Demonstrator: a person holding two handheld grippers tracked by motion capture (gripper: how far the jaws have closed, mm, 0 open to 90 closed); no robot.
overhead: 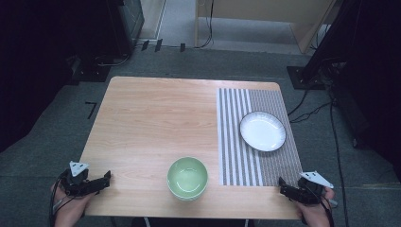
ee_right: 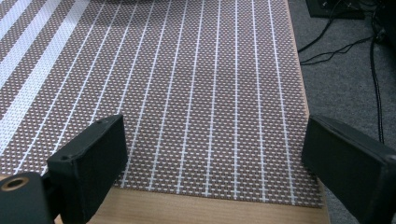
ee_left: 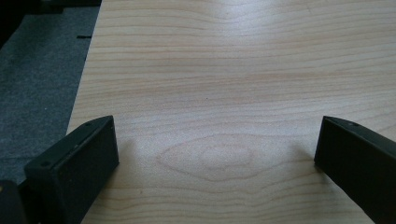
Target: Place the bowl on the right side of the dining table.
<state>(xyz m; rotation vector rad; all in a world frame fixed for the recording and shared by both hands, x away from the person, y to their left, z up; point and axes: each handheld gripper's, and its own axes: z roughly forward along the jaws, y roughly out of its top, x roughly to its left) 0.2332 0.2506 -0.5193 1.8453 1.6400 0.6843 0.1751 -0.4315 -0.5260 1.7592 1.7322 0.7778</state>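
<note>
The wooden worktop (overhead: 156, 123) carries a striped placemat (overhead: 257, 142) on its right side, a white plate (overhead: 262, 131) on the mat, and a green bowl (overhead: 187, 178) near the front edge. Left gripper (ee_left: 215, 154) and right gripper (ee_right: 212, 154) rest at the near corners, jaws spread, empty. Probably best to approach the bowl's rim squarely.

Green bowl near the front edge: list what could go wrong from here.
1. The glossy green ceramic bowl sits close to the wooden table's near edge; a nudge toward the person could tip it off.
2. The white plate with a dark rim rests on the striped woven placemat; dragging the mat would shift it.
3. The right gripper, open over the mat's near corner, could snag the weave.
</note>
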